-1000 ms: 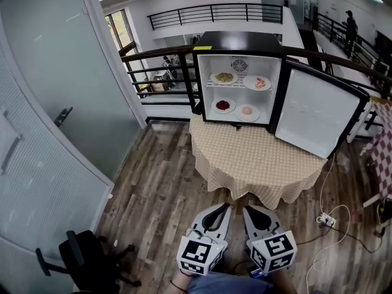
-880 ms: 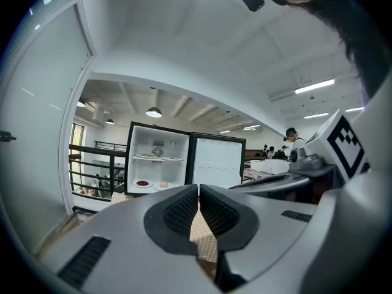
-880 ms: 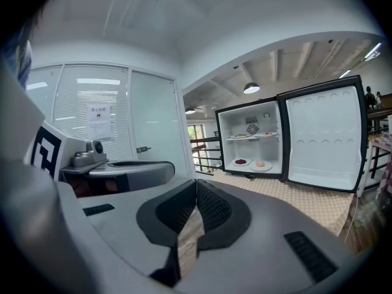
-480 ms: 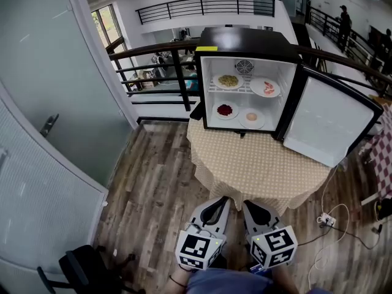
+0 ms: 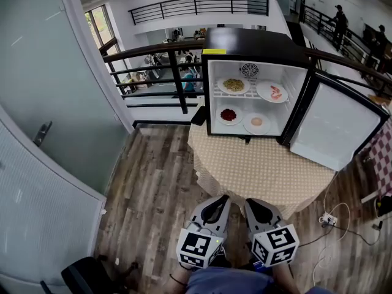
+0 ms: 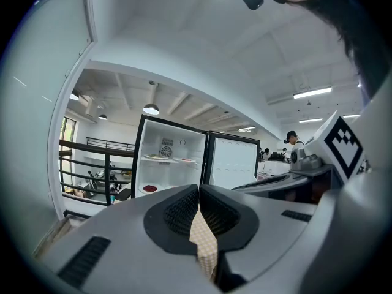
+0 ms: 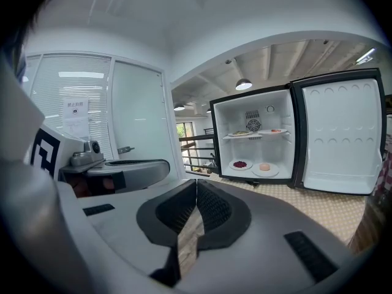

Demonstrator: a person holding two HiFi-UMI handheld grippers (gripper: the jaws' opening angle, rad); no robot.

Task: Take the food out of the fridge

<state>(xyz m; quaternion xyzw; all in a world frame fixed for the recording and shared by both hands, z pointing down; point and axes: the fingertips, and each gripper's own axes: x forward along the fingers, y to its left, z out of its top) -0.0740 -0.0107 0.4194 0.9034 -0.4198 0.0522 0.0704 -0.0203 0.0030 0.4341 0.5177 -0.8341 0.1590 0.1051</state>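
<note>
The left gripper (image 5: 222, 199) and right gripper (image 5: 250, 203) sit side by side at the bottom centre of the head view. Both have their jaws pressed together with nothing between them. Their tips lean slightly toward each other and point up the frame. Just above the tips is the near edge of the desk (image 5: 263, 170), covered in a checked cloth. At upper centre, well apart from the grippers, the fridge (image 5: 257, 41) stands open on the desk, its door (image 5: 337, 124) swung right. The food (image 5: 228, 114) lies inside on four plates (image 5: 264, 126), two on the shelf and two below.

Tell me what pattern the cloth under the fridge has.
The tablecloth is a fine tan-and-white check, clearest in the head view.
</note>
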